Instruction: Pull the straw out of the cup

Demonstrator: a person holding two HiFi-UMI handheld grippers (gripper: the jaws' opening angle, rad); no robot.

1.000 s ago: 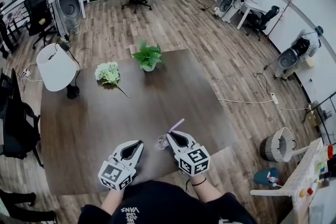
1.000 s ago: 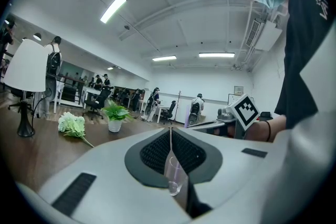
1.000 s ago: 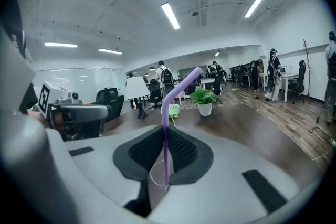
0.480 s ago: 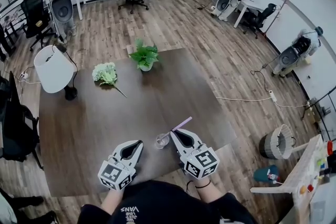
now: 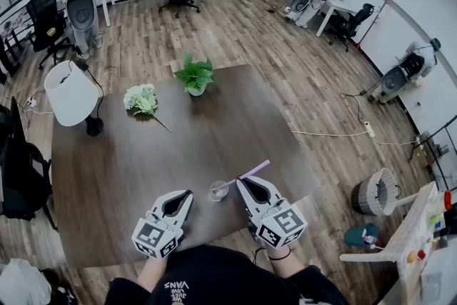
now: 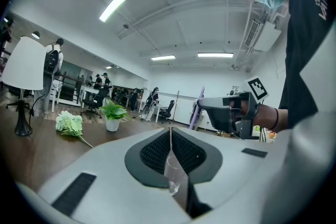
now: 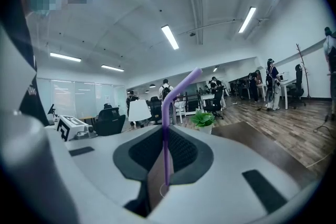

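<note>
Right gripper point(image 5: 244, 183) is clamped on the purple straw point(image 5: 255, 169), which slants up past its jaws. Cup point(image 5: 218, 191) sits just left of that gripper, straw's low end maybe inside it, hard to tell. Left gripper point(image 5: 187, 194) is closed on nothing, nearby.

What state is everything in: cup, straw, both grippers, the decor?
right gripper: shut on straw
left gripper: shut, empty, apart from cup
straw: tilted, lower end at cup, clearance unclear
cup: upright, ungripped
potted plant: upright
flower bunch: lying flat
lamp: upright
</note>
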